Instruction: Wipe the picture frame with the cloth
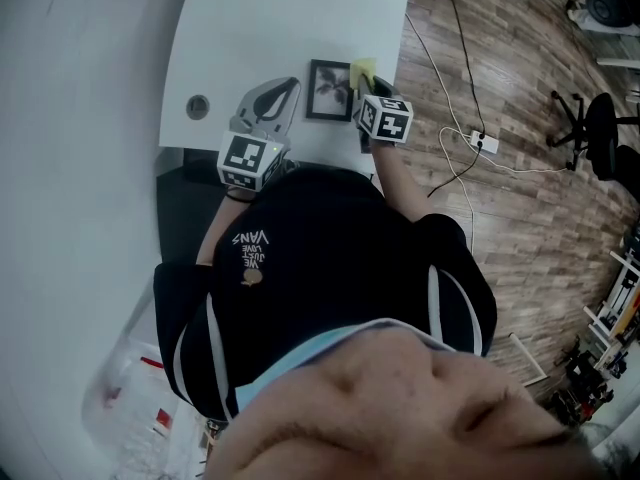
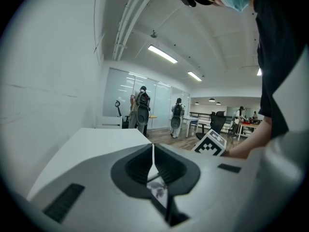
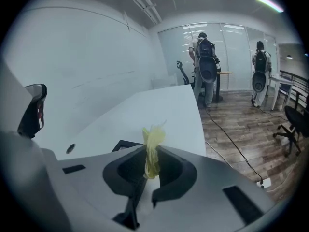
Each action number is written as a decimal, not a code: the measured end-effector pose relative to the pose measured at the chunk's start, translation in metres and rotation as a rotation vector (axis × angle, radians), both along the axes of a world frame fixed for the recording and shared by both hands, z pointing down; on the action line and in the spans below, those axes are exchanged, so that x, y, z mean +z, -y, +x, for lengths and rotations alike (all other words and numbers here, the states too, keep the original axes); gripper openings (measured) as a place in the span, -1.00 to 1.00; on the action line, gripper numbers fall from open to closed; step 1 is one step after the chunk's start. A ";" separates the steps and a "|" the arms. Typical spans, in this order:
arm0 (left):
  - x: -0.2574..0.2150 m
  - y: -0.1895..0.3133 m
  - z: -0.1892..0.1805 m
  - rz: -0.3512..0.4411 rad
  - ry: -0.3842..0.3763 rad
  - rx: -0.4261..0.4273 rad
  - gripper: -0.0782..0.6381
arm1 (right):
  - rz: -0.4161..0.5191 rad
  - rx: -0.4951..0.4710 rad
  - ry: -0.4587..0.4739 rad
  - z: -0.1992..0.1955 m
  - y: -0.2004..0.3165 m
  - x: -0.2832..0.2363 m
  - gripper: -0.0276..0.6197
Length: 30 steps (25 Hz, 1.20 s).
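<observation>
The right gripper is clenching the yellow cloth at the picture frame's right edge. The frame is lying flat on the table. The left gripper is sitting beside it, jaws pressed together.

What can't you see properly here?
- picture frame: too small in head view to tell its picture.
- cloth: right gripper view shows only a tuft; the right gripper hides the rest.
- Left gripper view: the left gripper blocks most of the picture frame.
</observation>
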<state>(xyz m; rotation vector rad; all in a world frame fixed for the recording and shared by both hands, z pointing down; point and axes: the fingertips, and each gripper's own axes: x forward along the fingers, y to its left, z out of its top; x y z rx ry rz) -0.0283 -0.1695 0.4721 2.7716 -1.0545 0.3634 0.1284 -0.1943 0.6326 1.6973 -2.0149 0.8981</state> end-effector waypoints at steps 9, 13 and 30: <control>-0.004 -0.010 -0.023 0.008 0.011 -0.055 -0.73 | 0.021 -0.110 0.053 -0.053 0.000 -0.007 -0.77; -0.004 -0.016 -0.036 0.005 0.023 -0.088 -0.73 | 0.018 -0.151 0.065 -0.072 0.000 -0.006 -0.77; -0.003 -0.026 -0.060 0.002 0.044 -0.138 -0.73 | -0.017 -0.219 0.059 -0.110 0.001 0.012 -0.77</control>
